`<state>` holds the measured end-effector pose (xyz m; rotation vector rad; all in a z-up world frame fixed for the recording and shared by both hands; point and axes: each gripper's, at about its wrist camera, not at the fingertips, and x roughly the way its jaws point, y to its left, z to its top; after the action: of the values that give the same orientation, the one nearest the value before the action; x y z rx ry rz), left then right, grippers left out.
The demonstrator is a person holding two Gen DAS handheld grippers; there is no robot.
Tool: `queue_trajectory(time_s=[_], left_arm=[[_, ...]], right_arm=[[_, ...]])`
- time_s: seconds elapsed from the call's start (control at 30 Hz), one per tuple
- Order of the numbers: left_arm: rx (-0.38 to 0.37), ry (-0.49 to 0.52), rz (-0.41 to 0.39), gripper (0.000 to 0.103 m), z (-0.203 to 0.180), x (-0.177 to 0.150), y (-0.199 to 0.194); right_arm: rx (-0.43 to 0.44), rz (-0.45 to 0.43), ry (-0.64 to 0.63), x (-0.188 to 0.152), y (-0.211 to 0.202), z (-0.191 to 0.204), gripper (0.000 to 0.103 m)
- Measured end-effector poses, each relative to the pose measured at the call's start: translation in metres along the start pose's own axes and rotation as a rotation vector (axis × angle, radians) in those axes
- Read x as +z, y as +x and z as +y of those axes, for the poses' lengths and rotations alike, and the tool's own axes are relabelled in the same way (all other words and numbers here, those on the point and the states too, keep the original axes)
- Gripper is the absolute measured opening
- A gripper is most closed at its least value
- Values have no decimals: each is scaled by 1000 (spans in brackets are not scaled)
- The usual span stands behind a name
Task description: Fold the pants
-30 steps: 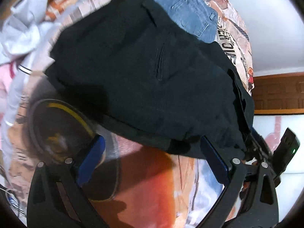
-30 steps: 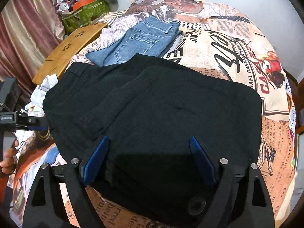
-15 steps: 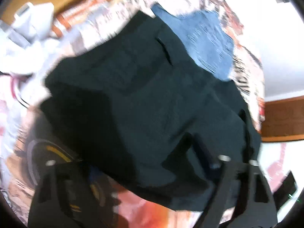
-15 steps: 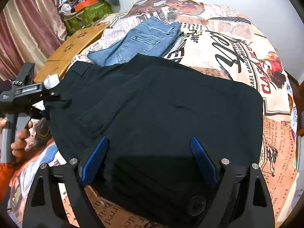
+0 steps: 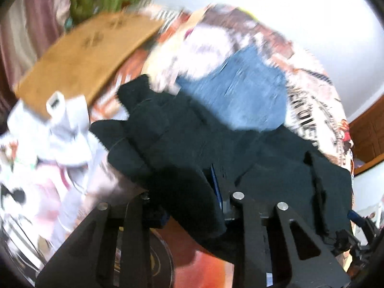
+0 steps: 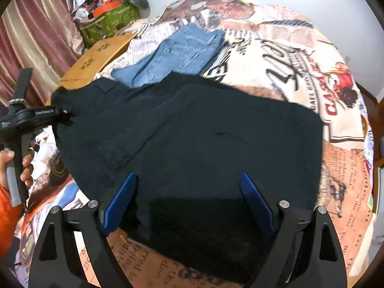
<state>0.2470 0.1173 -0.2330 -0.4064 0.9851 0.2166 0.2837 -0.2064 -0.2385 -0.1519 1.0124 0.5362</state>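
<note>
Black pants [image 6: 216, 139] lie folded over on a bed with a newspaper-print sheet [image 6: 300, 67]. My left gripper [image 5: 192, 192] is shut on the near edge of the black pants [image 5: 216, 148] and lifts it; the cloth drapes over the jaws. In the right wrist view the left gripper [image 6: 64, 115] grips the pants' left corner. My right gripper [image 6: 189, 192] is open, its blue pads [image 6: 256, 199] spread over the pants' near end, holding nothing.
Folded blue jeans [image 6: 177, 55] lie just behind the black pants. A wooden board [image 6: 96, 57] and a green bag [image 6: 110, 21] stand at the back left. White and pink clothes [image 5: 55, 139] are heaped at the left.
My left gripper has closed on the pants' edge and raised it, swinging up and back. The right gripper has stayed open over the pants.
</note>
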Motion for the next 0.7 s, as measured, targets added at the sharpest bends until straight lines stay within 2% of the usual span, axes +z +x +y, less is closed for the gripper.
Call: queue_trajectory(time_s=[0.2, 0.37, 0.53, 0.7], left_arm=[[-37, 104, -163, 25, -44, 25, -53], [-75, 234, -284, 24, -101, 32, -91], [-189, 314, -306, 23, -159, 33, -110], [-291, 419, -287, 20, -220, 21, -113]], right_arm=[[-35, -63, 59, -4, -28, -30, 87], [-71, -95, 139, -14, -44, -65, 87], [-76, -60, 229, -28, -38, -94, 87], [-80, -1, 239, -44, -18, -101, 87]])
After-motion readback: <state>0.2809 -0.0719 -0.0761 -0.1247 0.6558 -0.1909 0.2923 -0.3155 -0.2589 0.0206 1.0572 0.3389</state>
